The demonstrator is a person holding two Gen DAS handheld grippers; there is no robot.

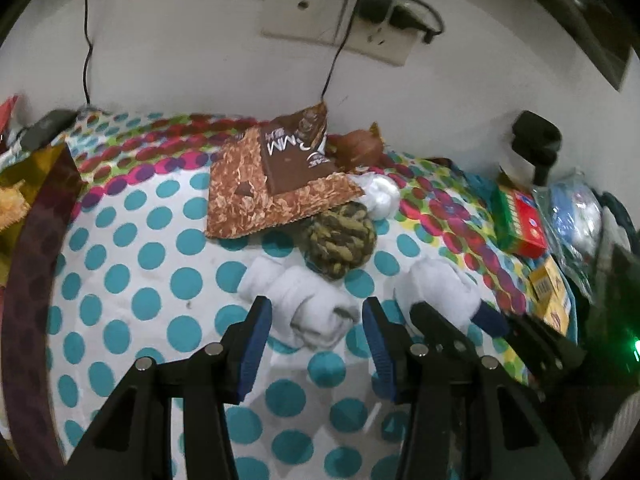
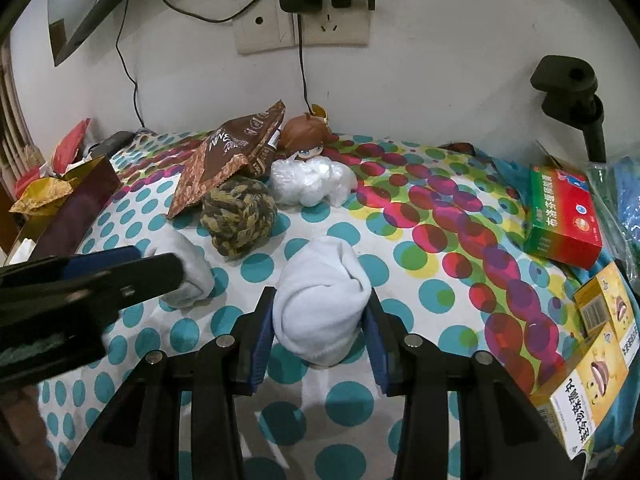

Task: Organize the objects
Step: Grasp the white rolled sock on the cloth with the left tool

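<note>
Two rolled white socks lie on a dotted cloth (image 2: 420, 216). In the left wrist view my left gripper (image 1: 318, 314) is open around the end of one sock (image 1: 308, 304); whether its pads touch the sock I cannot tell. The other sock (image 1: 436, 292) lies to its right, with my right gripper (image 1: 460, 320) on it. In the right wrist view my right gripper (image 2: 320, 312) has both pads against the sides of that sock (image 2: 320, 300). My left gripper's finger (image 2: 100, 276) crosses over the first sock (image 2: 188, 276).
A green-brown rope ball (image 2: 238, 218), a brown snack bag (image 2: 224, 160), a crumpled plastic bag (image 2: 308, 180) and a doll (image 2: 308, 136) lie behind. Green-red box (image 2: 560, 216) and yellow boxes (image 2: 588, 360) at right. A dark red box (image 2: 68, 216) at left. Wall sockets with cables behind.
</note>
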